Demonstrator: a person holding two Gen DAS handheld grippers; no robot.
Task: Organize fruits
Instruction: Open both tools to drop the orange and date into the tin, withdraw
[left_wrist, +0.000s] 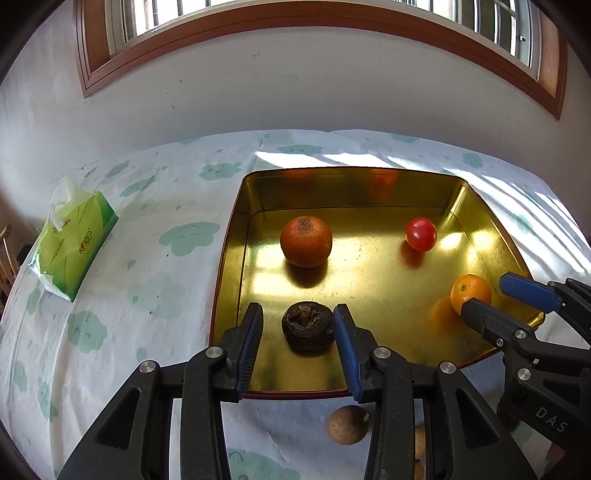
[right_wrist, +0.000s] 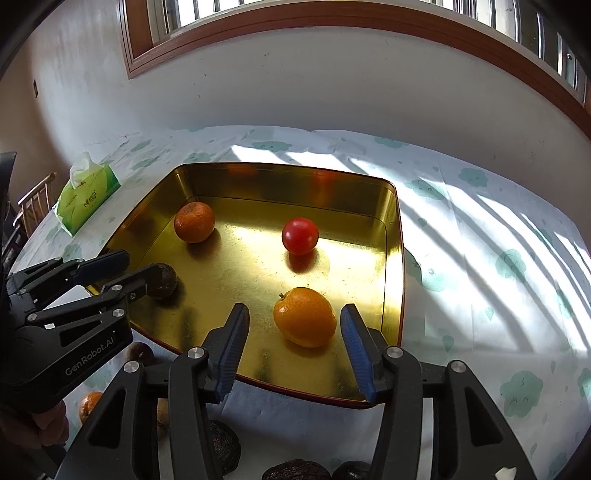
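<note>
Four fruits in tray: the gold tin tray (left_wrist: 236, 258), filling the centre of both views, holds a dull tangerine (left_wrist: 306, 241) at upper left, a bright mandarin (right_wrist: 305, 316) at lower right, a red tomato (right_wrist: 300, 235) at upper right and a dark wrinkled fruit (left_wrist: 307, 330) at lower left.
Progress: judged partly done; several fruits lie on the tablecloth (left_wrist: 110, 295) below the tray's near rim.
Left to move: in the right wrist view, three dark wrinkled fruits along the bottom edge, one small orange fruit (right_wrist: 88, 406) at lower left; in the left wrist view, a tan round fruit (left_wrist: 348, 424). More may be hidden behind the tools.
Left gripper (left_wrist: 301, 338): jaws apart, straddling the dark wrinkled fruit, right pad touching or almost touching it.
Right gripper (right_wrist: 293, 343): jaws apart, either side of the bright mandarin, not clamped.
One tissue pack (left_wrist: 75, 245): left of frame, outside the tray.
</note>
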